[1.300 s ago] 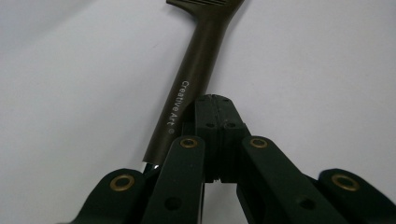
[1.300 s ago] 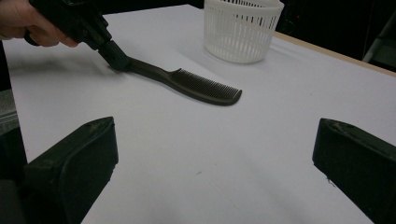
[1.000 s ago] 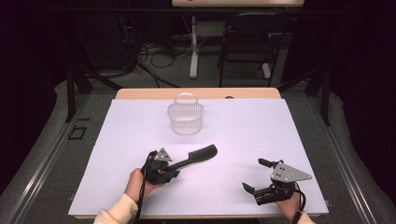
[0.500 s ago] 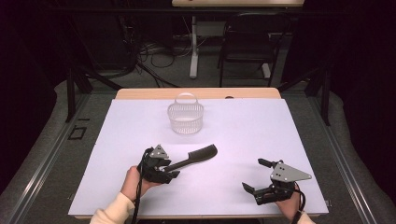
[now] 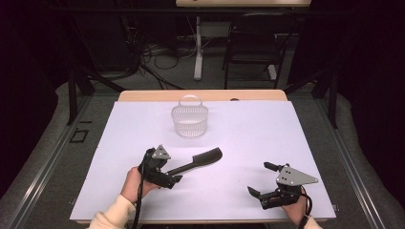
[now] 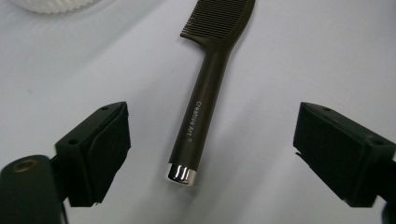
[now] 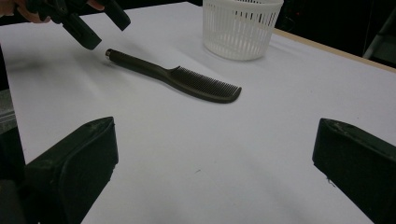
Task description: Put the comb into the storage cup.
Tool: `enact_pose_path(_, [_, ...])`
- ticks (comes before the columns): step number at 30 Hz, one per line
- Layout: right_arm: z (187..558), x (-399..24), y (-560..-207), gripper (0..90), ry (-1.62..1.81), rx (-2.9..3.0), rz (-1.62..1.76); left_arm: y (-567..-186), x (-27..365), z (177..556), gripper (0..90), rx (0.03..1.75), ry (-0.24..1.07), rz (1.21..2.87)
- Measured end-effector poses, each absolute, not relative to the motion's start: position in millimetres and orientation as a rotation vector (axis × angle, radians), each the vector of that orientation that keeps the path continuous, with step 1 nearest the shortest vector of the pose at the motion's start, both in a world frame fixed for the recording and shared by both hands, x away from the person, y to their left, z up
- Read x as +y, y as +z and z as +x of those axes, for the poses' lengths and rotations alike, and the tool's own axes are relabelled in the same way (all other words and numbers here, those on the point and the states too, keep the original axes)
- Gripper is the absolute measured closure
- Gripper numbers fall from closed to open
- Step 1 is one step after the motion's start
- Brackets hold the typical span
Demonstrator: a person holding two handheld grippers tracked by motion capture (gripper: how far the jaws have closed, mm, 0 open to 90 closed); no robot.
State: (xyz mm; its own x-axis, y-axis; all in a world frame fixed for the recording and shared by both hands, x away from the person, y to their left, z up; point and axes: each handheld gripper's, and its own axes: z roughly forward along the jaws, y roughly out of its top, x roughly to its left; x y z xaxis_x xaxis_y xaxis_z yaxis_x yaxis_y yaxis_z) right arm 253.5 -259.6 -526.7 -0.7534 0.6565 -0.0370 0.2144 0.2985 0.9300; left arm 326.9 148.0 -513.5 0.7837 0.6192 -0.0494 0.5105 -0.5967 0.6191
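Two black jaws of the left gripper (image 6: 205,154) are standing spread wide, having just been opening, with the dark brown plastic comb with a chromed handle cap (image 6: 205,98) lying between them but untouched by either pad; its handle end is sitting free on the white table cover (image 6: 289,56). In the high view the left gripper (image 5: 175,180) is hovering at the handle's tip, at about seven o'clock from the comb (image 5: 198,162), whose toothed head is pointing towards two o'clock. By my judgement this is meaning a release: the comb is now resting flat on the table rather than being carried. Further out, at about twelve o'clock from the comb, the white slatted plastic basket with a hoop handle (image 5: 190,120) is standing upright and well apart from it, so if the basket is the goal, the comb is not yet inside. Over at four o'clock, the right gripper (image 5: 260,180) is waiting, jaws likewise spread and pinching nothing.
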Motion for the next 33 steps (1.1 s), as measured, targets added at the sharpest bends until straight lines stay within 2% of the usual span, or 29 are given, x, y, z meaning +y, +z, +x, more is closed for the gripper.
enact_pose_path(7, [253, -260, -527, 0.0, 1.447, 2.161, 0.781, -512, 149, 333, 0.2, 0.846, 0.252, 2.358])
enact_pose_path(33, [253, -260, -527, 0.0, 1.447, 2.163, 0.780, -507, 129, 355, 0.0, 0.797, 0.228, 2.483])
